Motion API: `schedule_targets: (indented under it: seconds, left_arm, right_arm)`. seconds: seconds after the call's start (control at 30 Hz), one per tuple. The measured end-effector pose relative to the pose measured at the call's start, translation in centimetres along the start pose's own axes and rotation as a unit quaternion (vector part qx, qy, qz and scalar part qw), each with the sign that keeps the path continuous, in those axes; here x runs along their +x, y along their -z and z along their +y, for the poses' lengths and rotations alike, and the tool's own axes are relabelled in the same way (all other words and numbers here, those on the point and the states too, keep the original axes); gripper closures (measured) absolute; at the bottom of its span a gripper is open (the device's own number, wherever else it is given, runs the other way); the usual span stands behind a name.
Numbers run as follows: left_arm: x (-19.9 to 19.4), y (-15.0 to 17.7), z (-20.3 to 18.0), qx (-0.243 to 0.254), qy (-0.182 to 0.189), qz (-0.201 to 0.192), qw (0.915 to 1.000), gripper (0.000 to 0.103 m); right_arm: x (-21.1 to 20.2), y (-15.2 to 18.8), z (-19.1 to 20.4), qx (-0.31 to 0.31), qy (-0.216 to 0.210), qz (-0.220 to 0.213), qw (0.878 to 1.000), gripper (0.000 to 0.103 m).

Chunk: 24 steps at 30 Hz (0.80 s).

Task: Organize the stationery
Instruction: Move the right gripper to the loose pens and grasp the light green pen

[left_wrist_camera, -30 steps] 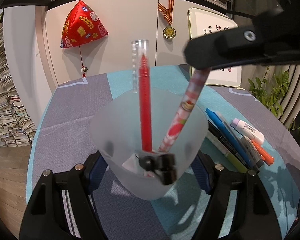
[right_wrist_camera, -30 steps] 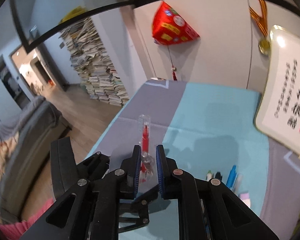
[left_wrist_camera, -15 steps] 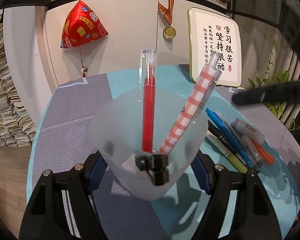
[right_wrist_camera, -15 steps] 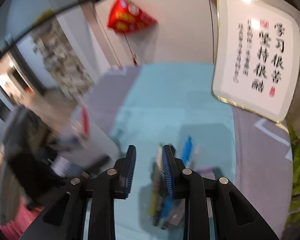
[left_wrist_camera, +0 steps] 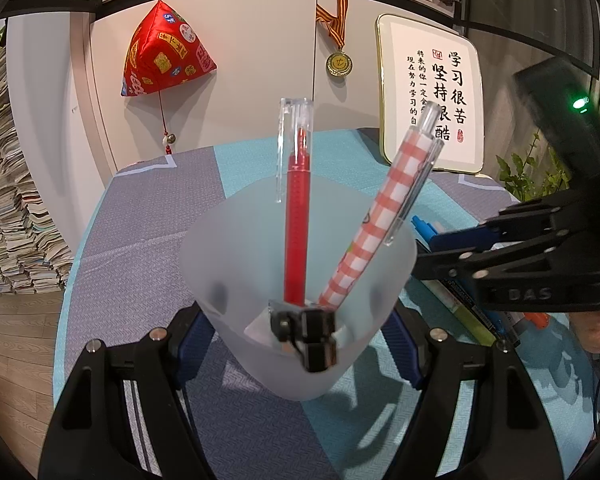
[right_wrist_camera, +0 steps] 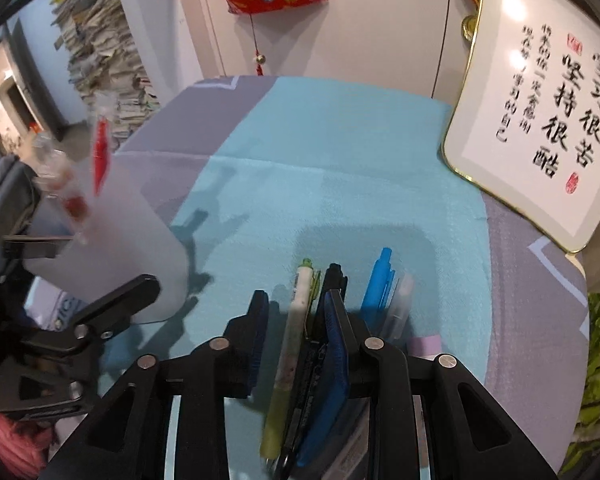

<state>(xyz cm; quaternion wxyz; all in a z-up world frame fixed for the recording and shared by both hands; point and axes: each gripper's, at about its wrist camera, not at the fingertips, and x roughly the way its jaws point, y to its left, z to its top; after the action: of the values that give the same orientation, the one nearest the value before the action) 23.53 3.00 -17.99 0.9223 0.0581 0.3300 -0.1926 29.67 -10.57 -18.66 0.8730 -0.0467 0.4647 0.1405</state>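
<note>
One frosted cup [left_wrist_camera: 296, 264] stands on the tabletop [right_wrist_camera: 340, 140]. It holds two pens: one red pen [left_wrist_camera: 297, 216] and one checked pen [left_wrist_camera: 384, 216], plus one black clip [left_wrist_camera: 306, 330] at the bottom. Beside it lies a row of loose pens, partly hidden, so the full count is unclear; five show clearly: one green pen [right_wrist_camera: 290, 344], one black pen [right_wrist_camera: 332, 280], one blue pen [right_wrist_camera: 378, 280], one pale pen [right_wrist_camera: 400, 300] and one orange marker [left_wrist_camera: 538, 319]. Two hand-held grippers are in view, a left hand-held gripper [left_wrist_camera: 296, 344] and a right hand-held gripper [right_wrist_camera: 298, 344].
</note>
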Motion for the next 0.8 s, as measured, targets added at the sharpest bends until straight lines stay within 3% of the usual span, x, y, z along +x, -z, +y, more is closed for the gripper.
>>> schedule_targets:
  seconds: [0.2,0.47,0.8]
  left_arm:
    - [0.0,0.0,0.0,0.0,0.0,0.0,1.0,0.028]
    - [0.0,0.0,0.0,0.0,0.0,0.001,1.0,0.028]
    - [0.2,0.1,0.1,0.0,0.001,0.003,1.0,0.028]
  right_arm:
    - [0.5,0.1,-0.1,-0.002,0.014,-0.003,1.0,0.075]
    - [-0.9,0.2,0.0,-0.008,0.002,-0.023,1.0,0.075]
    - [0.6,-0.1,1.0,-0.023,0.004,-0.001,1.0,0.075]
